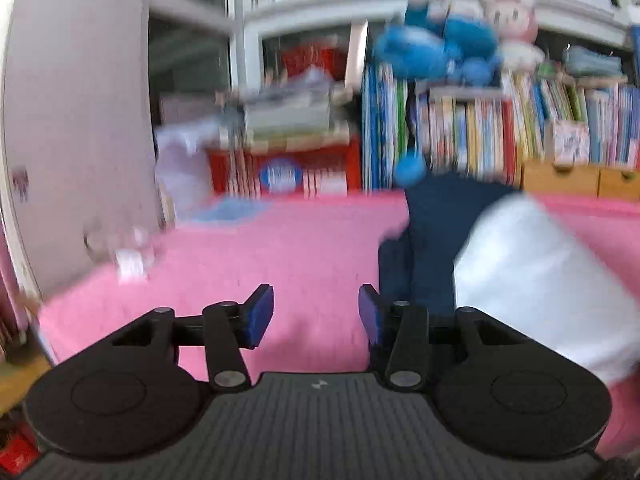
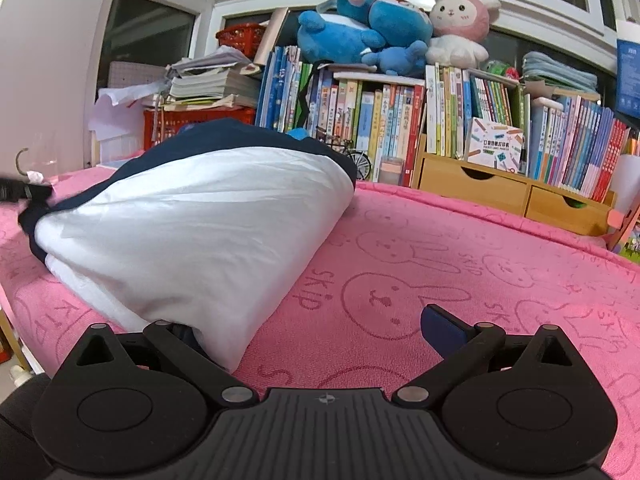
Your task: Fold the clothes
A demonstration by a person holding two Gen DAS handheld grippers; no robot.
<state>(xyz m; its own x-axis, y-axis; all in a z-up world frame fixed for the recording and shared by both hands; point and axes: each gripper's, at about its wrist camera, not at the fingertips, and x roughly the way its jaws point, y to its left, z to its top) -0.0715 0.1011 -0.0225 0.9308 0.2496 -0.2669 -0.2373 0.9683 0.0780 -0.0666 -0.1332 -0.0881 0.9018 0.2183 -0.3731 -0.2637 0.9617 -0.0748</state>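
Folded garment (image 2: 192, 216) on pink towel (image 2: 440, 264), red crate (image 2: 192, 122) under stacked papers, both grippers' fingers spread, empty.

You've got a pink rabbit-print towel cover (image 2: 460, 248), blue plush toys (image 2: 360, 28) beside a pink-hooded bunny plush (image 2: 460, 24), rows of colourful upright books (image 2: 400, 120), light wooden drawer box (image 2: 500, 188), red plastic crate (image 2: 192, 124)

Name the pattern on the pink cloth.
Rabbit faces and the word SKIP on the cloth, clearest in the right wrist view.
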